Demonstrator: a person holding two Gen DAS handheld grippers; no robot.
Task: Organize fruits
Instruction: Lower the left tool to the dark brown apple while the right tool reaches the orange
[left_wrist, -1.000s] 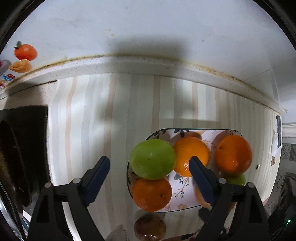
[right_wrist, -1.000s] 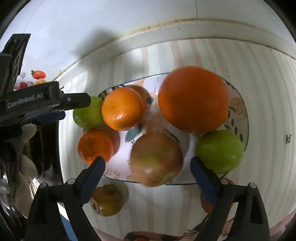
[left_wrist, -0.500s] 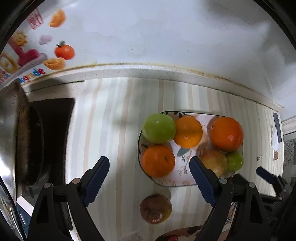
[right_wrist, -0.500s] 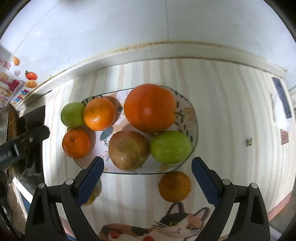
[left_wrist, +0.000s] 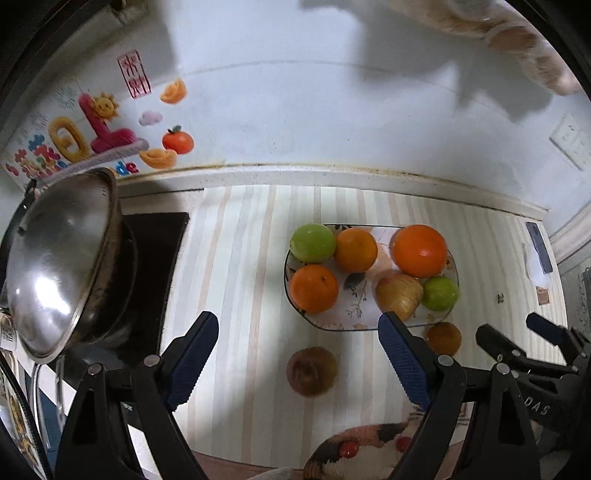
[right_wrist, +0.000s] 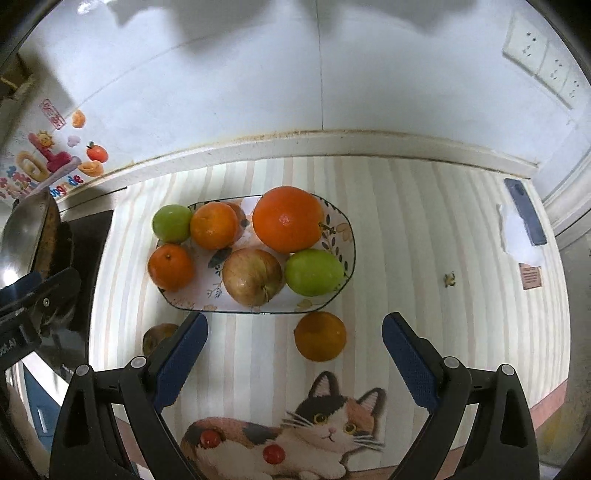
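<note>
A patterned plate (right_wrist: 345, 236) (left_wrist: 354, 321) on the striped counter holds several fruits: a big orange (right_wrist: 287, 218), two smaller oranges (right_wrist: 213, 225) (right_wrist: 170, 266), two green apples (right_wrist: 314, 272) (right_wrist: 171, 222) and a reddish apple (right_wrist: 252, 277). An orange (right_wrist: 320, 335) (left_wrist: 443, 338) and a brownish apple (left_wrist: 312, 370) (right_wrist: 157, 336) lie on the counter in front of the plate. My left gripper (left_wrist: 297, 360) is open and empty above the brownish apple. My right gripper (right_wrist: 293, 356) is open and empty, just behind the loose orange.
A steel wok (left_wrist: 61, 266) sits on a black stove (left_wrist: 155, 266) at the left. A cat-print mat (right_wrist: 295, 428) lies at the counter's front edge. A phone (right_wrist: 524, 210) lies at the far right. The wall (right_wrist: 258, 74) runs behind the counter.
Both grippers have pulled back and up from the plate, so more of the counter, the stove and the wall shows. The fruits have not moved.
</note>
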